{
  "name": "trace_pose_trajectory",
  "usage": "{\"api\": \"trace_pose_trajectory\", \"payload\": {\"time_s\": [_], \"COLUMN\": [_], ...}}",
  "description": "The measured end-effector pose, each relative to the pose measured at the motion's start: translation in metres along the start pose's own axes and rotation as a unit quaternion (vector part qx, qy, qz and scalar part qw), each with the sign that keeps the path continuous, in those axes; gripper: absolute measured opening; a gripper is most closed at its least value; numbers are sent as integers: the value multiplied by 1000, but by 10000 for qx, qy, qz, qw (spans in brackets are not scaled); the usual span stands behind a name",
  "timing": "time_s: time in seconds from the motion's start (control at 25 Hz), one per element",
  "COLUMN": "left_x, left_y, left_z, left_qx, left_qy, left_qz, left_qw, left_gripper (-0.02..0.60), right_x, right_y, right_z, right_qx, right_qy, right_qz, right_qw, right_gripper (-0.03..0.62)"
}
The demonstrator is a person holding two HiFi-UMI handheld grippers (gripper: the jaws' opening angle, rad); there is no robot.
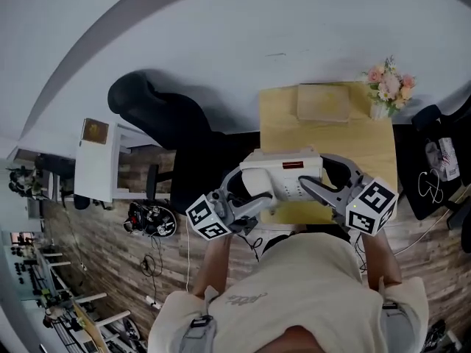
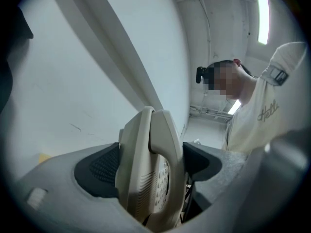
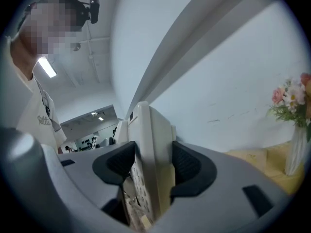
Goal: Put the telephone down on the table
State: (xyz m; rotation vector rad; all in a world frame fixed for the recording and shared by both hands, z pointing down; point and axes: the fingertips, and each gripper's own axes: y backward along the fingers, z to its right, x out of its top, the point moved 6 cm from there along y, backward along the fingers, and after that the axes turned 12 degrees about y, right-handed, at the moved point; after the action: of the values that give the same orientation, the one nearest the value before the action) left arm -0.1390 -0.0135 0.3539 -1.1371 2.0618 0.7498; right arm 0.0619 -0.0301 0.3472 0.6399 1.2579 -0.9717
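The left arm (image 1: 214, 259) and the right arm (image 1: 376, 254) both reach out in front of the body. The left gripper (image 1: 246, 197) points across at the right gripper (image 1: 315, 187), which points back at it. Each one squeezes its two jaws tight on an end of the telephone (image 1: 283, 169), held up between them.

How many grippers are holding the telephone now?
2. The left gripper is shut on the left end of the telephone, the right gripper on its right end.

Bright ceiling light (image 2: 263, 13), dark fisheye corners
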Motion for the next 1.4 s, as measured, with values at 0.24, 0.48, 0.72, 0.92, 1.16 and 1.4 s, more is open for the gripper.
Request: {"api": "trace_pose_trajectory", "payload": {"time_s": [0.24, 0.48, 0.72, 0.92, 1.16, 1.4], "left_x": [-2, 1, -1, -5, 3, 19], "left_y": [-63, -64, -65, -64, -66, -52], "left_z": [-44, -43, -46, -49, -49, -33], "left_qx": [119, 143, 169, 121, -131, -421], "left_qy": [244, 211, 310, 330, 275, 224], "left_qz": [-281, -374, -417, -334, -420, -432], "left_qw": [9992, 9990, 9985, 9988, 9987, 9979], "left_gripper": [391, 391, 391, 391, 391, 391], "right_x": [-4, -5, -7, -9, 2, 22], "right_y": [8, 9, 9, 8, 9, 8], "right_z": [75, 75, 77, 77, 71, 43], "right_qx": [-64, -39, -64, -72, -248, -490], "right_qy": [-220, -307, -353, -316, -134, 29], "right_qz": [-9, 38, 30, -30, -79, -85], "right_qw": [9997, 9995, 9994, 9995, 9996, 9988], "right_gripper": [238, 236, 236, 236, 236, 236]}}
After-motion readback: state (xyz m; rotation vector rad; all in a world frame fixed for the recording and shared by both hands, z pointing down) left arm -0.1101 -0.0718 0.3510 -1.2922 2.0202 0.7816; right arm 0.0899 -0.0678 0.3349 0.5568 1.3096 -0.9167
